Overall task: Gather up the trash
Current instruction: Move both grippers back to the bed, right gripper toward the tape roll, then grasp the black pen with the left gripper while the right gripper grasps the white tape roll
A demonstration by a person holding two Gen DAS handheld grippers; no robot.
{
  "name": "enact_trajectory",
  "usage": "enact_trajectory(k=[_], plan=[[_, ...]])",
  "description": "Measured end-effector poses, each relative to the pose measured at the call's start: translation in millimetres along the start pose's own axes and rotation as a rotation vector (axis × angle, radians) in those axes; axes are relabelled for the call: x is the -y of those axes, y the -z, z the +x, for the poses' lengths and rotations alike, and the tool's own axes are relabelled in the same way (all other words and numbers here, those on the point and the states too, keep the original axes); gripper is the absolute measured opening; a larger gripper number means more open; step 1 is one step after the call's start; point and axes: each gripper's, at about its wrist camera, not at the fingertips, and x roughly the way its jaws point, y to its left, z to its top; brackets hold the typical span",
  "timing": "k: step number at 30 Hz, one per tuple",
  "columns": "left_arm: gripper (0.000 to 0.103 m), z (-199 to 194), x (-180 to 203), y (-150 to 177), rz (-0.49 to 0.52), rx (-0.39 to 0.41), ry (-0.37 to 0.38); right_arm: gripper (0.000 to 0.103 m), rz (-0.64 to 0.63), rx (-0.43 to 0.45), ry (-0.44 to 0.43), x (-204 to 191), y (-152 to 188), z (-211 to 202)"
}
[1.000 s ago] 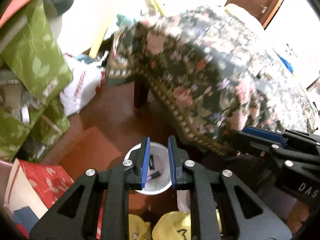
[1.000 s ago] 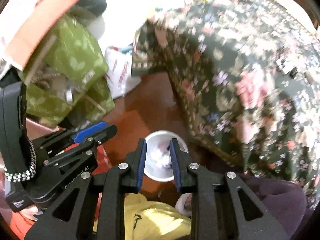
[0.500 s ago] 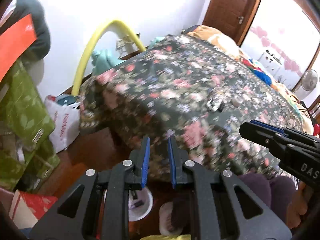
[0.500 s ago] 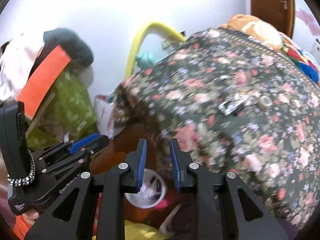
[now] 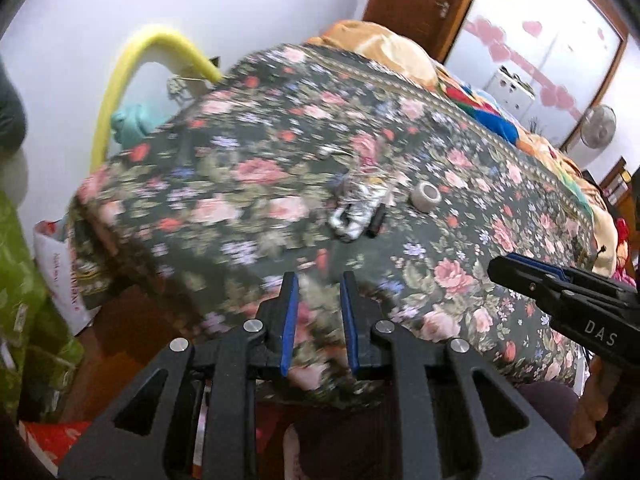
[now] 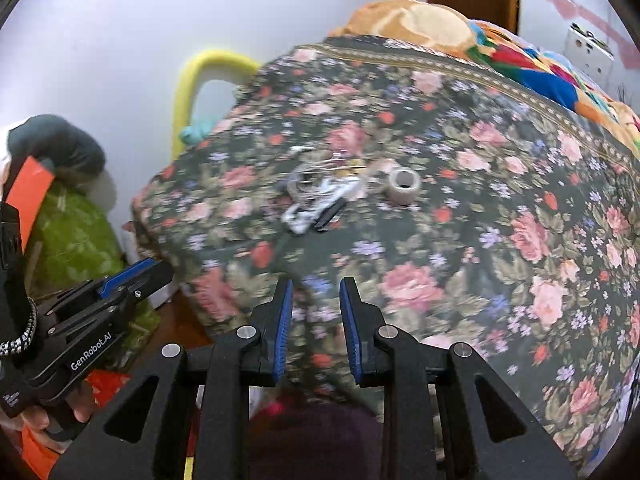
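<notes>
Step in hand: approach to trash. Left gripper (image 5: 316, 320) fingers opening, nothing between; right gripper (image 6: 314, 326) fingers slightly spread, empty. Crumpled wrapper (image 5: 354, 210), black stick (image 5: 376, 220), tape roll (image 5: 426, 196) lie mid-bed (image 5: 240, 168). Next: reach forward, widen fingers, pinch one piece.

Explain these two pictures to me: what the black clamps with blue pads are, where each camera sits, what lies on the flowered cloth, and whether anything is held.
There is no robot here: a person carries a hand-held two-finger gripper in each hand, each with a wide-angle camera looking along its fingers. One picture is from the left gripper, the other from the right gripper; each gripper also shows in the other's view. On the floral cover lie a crumpled silvery wrapper, a small black piece and a roll of tape. Nothing is held: the left jaws are opening, the right stand slightly apart, empty.
</notes>
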Motion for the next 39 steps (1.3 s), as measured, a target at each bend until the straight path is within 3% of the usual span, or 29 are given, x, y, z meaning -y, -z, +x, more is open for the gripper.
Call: enact_trajectory(k=[2,5,7,16,22,26,29,39], plan=[[0.021,16,10,-5,0.016,-0.023,0.016,0.023,0.009,-0.002,0.000,13,-5,6],[0.030,37,20,-10,0.031,-0.052,0.024,0.047,0.048,0.009,0.004,31,-12,17],[0.032,52,26,-14,0.037,-0.065,0.029,0.051,0.081,0.029,0.008,42,-16,21],[0.032,101,35,-18,-0.012,-0.129,0.120,0.051,0.163,-0.001,-0.012,79,-44,72],[0.032,118,43,-21,-0.008,-0.146,0.155,0.051,0.134,-0.021,0.000,81,-62,99],[0.032,128,46,-25,0.012,-0.135,0.112,0.051,0.134,-0.028,-0.008,84,-70,113],[0.032,133,44,-31,0.015,-0.116,0.081,0.032,0.126,-0.037,-0.009,85,-72,118],[0.032,156,50,-49,0.069,-0.114,0.027,0.031,0.163,-0.040,-0.020,93,-57,95]])
